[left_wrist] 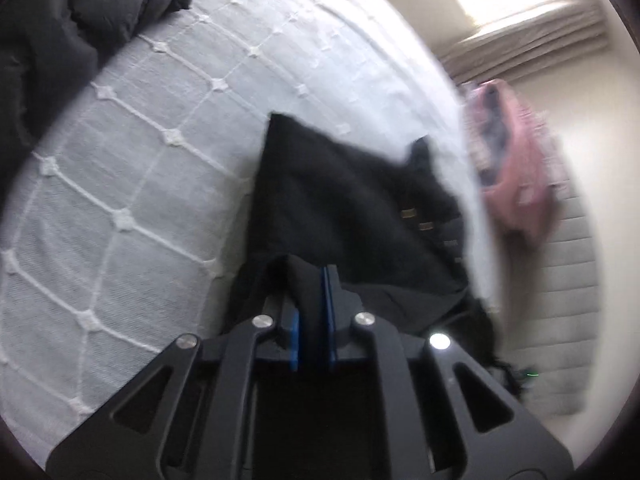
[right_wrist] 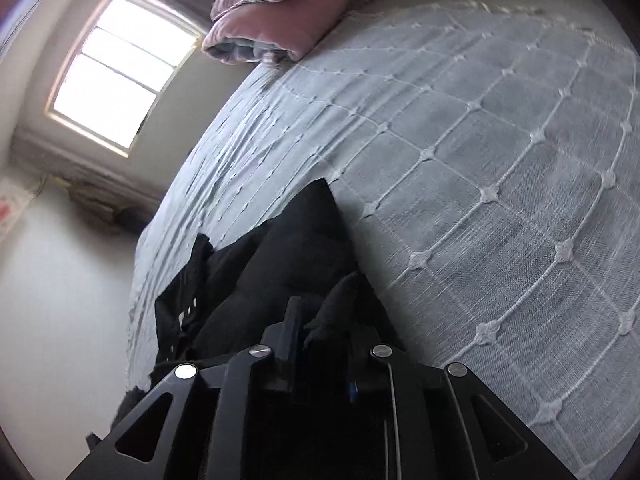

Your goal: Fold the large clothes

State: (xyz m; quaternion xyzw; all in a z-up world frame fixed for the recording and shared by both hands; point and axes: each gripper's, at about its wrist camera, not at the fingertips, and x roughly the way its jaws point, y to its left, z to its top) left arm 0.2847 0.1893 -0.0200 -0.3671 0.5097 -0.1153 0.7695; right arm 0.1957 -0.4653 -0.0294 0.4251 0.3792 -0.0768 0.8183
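Angled downward, both tongs (left_wrist: 314, 280) (right_wrist: 320, 320) over black garment (left_wrist: 340, 200).

One black snap-fastened cloth garment (left_wrist: 340, 200) at centre, one black quilted jacket (left_wrist: 80, 20) at ten o'clock, one pale blue diamond-stitched bedspread (left_wrist: 140, 184), two blue-padded grippers (left_wrist: 314, 280) (right_wrist: 320, 320)
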